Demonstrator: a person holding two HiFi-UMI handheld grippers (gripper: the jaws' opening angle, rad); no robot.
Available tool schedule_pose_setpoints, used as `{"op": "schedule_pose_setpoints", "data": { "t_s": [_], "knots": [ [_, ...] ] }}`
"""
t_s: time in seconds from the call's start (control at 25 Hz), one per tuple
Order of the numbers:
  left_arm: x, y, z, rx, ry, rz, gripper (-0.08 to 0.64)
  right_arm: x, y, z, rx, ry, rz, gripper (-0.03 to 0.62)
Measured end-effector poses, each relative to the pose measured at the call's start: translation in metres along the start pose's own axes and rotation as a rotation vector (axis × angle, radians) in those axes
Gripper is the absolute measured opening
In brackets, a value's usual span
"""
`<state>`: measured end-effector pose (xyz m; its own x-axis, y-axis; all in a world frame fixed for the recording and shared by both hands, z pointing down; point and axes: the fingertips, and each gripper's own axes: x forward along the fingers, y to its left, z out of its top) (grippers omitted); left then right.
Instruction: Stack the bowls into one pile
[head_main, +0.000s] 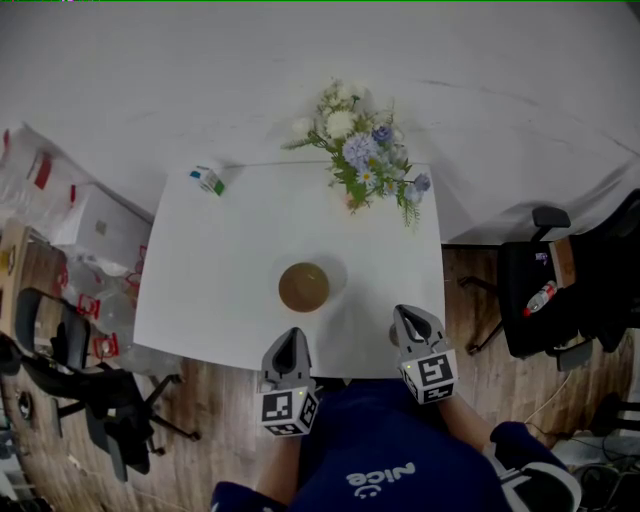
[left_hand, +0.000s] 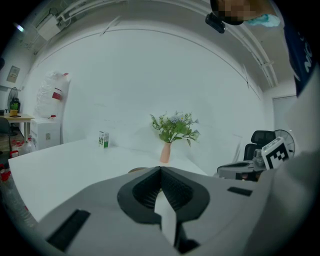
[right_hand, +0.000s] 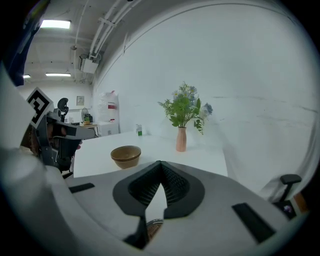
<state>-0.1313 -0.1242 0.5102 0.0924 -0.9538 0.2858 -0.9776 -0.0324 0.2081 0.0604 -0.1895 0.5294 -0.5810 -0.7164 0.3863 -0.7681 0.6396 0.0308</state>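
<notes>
Head view: white worktop (head_main: 210, 290). A brown pile of bowls (head_main: 303, 286) sits on its near half, about midway between left and right, and the bowls are nested one inside another. The right gripper view shows stacked rims on the pile (right_hand: 125, 156), though the count is unclear.

Left gripper (head_main: 290, 336): at the near edge of the worktop, just near-left of the pile and not touching it. Its fingers (left_hand: 145, 192) are pressed together with nothing between them. In its own view only a sliver of the pile's rim (left_hand: 136, 170) shows past the fingertips.

Right gripper (head_main: 405, 314): at the near right edge of the worktop, right of the pile and apart from it. Its fingers (right_hand: 175, 187) are also closed on nothing.

Far side of the worktop: a vase of flowers (head_main: 360, 150) stands toward the right, and a small green-and-white carton (head_main: 208, 180) stands at the far left corner.

Off the worktop, on a wood floor (head_main: 215, 395): a black chair (head_main: 540, 290) to the right with a bottle (head_main: 539, 298) on it, and another black chair (head_main: 70, 375) to the near left.
</notes>
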Motion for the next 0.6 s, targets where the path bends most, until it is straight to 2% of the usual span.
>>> {"op": "schedule_pose_setpoints", "data": {
  "t_s": [0.28,0.6],
  "knots": [
    [0.003,0.002,-0.005,-0.014,0.003,-0.006,0.017,0.001,0.004,-0.002,-0.019,0.011,0.014,0.021],
    [0.002,0.001,-0.009,-0.005,0.002,-0.002,0.017,0.001,-0.008,-0.008,0.019,0.018,-0.013,0.021]
  ]
}}
